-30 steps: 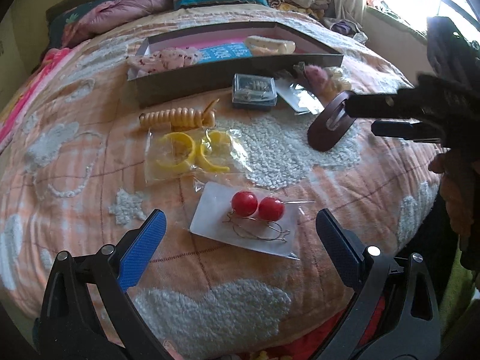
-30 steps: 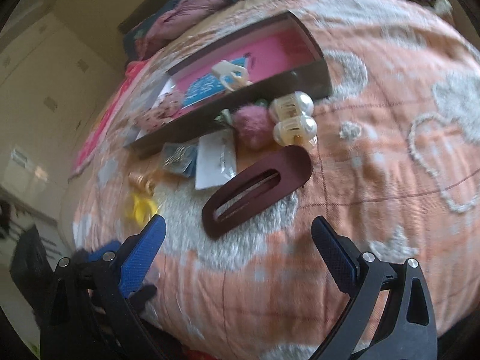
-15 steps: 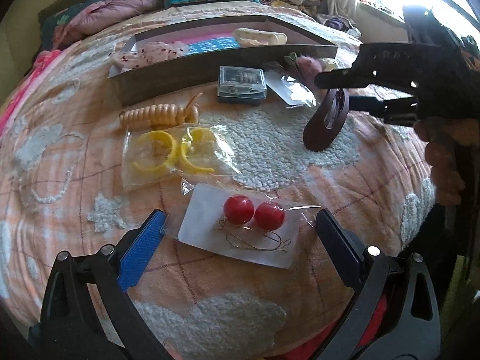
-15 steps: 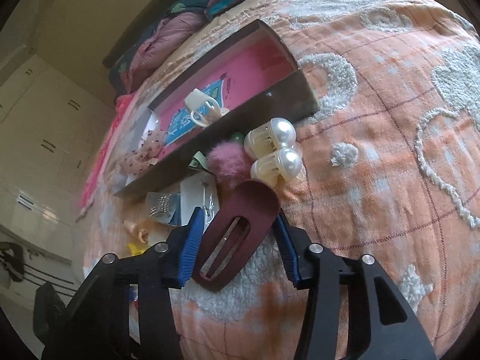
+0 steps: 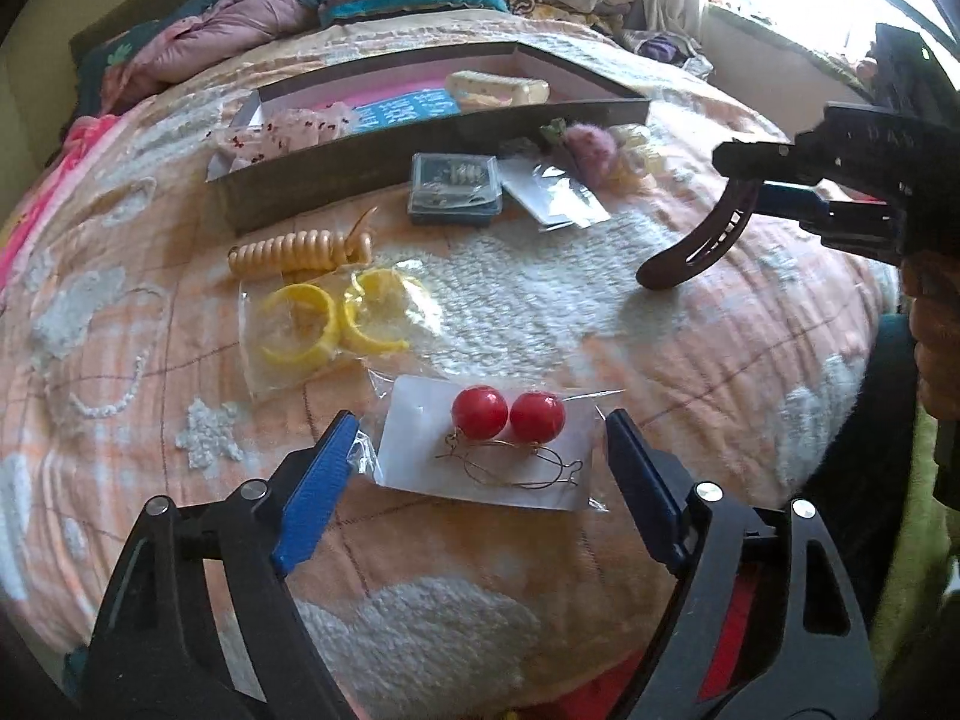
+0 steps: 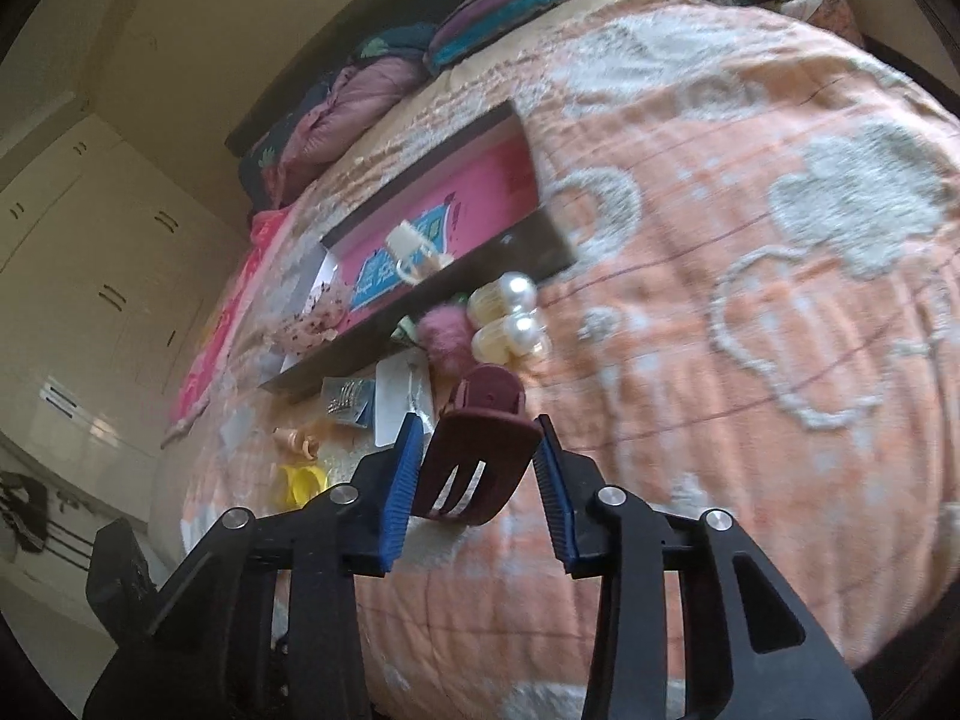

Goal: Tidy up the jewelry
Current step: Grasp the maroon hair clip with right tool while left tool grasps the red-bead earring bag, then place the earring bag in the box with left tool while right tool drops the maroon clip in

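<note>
A clear packet with two red ball earrings point(image 5: 504, 444) on a white card lies on the peach bedspread. My left gripper point(image 5: 480, 426) straddles it; its jaws are closing, and the blue pads stand clear of the packet's ends. My right gripper point(image 6: 478, 426) is shut on a maroon oval hair clip point(image 6: 480, 468), which hangs tilted above the bedspread. In the left wrist view the same clip point(image 5: 690, 252) curves down from the right gripper point(image 5: 738, 174) at the right. A long dark box point(image 5: 372, 162) with a pink floor lies behind.
Bagged yellow hoops point(image 5: 324, 324), a gold spiral hair tie point(image 5: 294, 252), a small blue case point(image 5: 454, 189), a clear card packet point(image 5: 555, 195), a pink pom-pom point(image 5: 591, 144) and pearl clips point(image 6: 510, 312) lie before the box. Pillows sit behind; the bed edge drops at right.
My right gripper came down over the maroon hair clip, shut on it and lifted it off the bedspread. The left jaws have narrowed around the earring packet.
</note>
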The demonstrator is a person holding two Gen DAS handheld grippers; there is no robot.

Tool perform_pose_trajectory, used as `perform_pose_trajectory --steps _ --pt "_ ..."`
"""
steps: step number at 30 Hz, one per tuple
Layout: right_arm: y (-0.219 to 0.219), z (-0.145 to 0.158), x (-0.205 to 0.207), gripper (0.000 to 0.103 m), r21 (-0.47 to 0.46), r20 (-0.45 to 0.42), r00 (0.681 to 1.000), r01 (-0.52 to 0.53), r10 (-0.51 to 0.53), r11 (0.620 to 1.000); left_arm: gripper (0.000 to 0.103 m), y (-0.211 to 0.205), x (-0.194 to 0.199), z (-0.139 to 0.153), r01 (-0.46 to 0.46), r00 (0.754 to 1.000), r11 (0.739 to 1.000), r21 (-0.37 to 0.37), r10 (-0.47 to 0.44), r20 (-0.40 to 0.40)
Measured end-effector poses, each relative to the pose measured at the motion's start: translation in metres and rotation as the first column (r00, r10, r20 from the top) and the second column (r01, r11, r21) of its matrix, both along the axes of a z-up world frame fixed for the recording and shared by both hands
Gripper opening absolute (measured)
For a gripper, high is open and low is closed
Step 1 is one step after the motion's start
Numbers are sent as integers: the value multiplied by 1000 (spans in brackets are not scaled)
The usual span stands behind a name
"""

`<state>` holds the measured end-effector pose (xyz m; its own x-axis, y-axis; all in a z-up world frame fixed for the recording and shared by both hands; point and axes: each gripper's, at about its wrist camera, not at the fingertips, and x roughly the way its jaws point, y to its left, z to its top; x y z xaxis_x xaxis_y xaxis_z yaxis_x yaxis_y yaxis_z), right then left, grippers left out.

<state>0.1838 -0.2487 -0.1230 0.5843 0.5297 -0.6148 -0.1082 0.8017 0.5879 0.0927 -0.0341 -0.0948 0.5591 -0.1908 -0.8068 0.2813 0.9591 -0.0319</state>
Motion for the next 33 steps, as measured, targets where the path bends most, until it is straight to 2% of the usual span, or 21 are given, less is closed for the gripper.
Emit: perform_pose_trajectory --steps 4,15,24,33 --pt "-18 13 -12 31 -34 47 998 38 -36 999 75 -7 -5 11 15 1000 1000 -4 -15 21" --pt "-60 56 -42 30 -93 198 974 129 -109 987 74 -30 -6 47 51 994 999 -5 -51 95" --pt "-65 102 -60 30 -151 348 933 148 -88 977 74 -21 21 86 -14 986 999 -34 19 164" --pt "-44 131 -46 30 -167 423 905 115 -34 979 74 8 54 122 -113 969 989 -93 130 209"
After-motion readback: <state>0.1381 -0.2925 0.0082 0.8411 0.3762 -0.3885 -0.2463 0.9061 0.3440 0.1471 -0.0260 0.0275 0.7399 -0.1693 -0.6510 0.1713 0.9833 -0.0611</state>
